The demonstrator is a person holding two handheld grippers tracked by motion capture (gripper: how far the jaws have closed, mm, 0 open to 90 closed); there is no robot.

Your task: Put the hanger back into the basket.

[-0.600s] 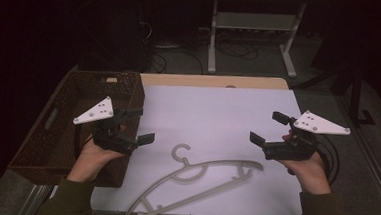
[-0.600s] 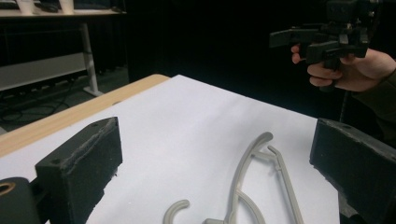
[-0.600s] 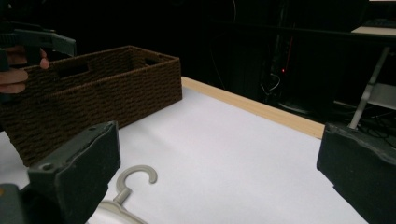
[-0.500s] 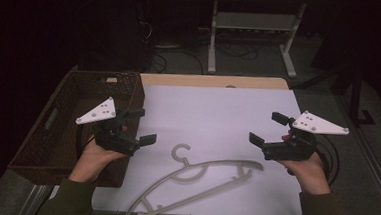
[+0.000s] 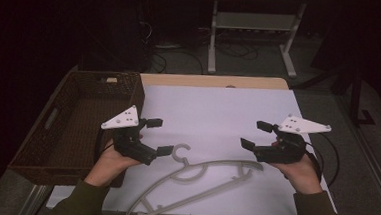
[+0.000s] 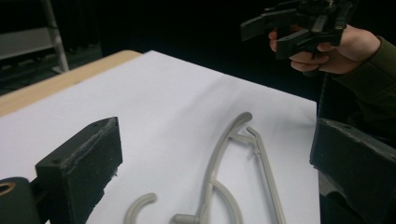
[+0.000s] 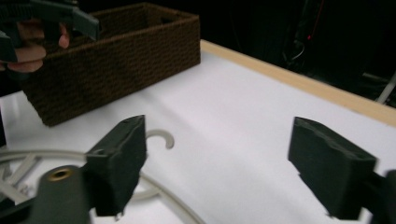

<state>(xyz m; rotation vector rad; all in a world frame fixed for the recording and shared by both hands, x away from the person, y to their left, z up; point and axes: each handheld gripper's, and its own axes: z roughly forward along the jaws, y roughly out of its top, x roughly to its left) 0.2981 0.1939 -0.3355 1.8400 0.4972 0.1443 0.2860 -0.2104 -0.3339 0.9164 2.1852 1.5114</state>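
While both hands float over the white sheet (image 5: 218,114), the grey hanger (image 5: 199,180) lies flat on it, near the front edge. Its hook (image 5: 181,152) points toward the far side of the table.

The left gripper (image 5: 159,135) is just left of the hook and above it. Its jaws stand wide apart with nothing between them. From the left gripper view, the hanger (image 6: 224,158) lies on the sheet between the two black jaws, lower down, and no jaw touches it.

The right gripper (image 5: 257,135) hangs over the right end of the hanger. Its jaws are wide too, and they hold nothing. From the right gripper view, the hook (image 7: 161,137) peeks out beside one jaw.

A brown basket (image 5: 41,138) sits at the left side of the table, touching the edge of the sheet. The left hand (image 5: 110,162) is right next to it.

The two grippers face each other, well apart.
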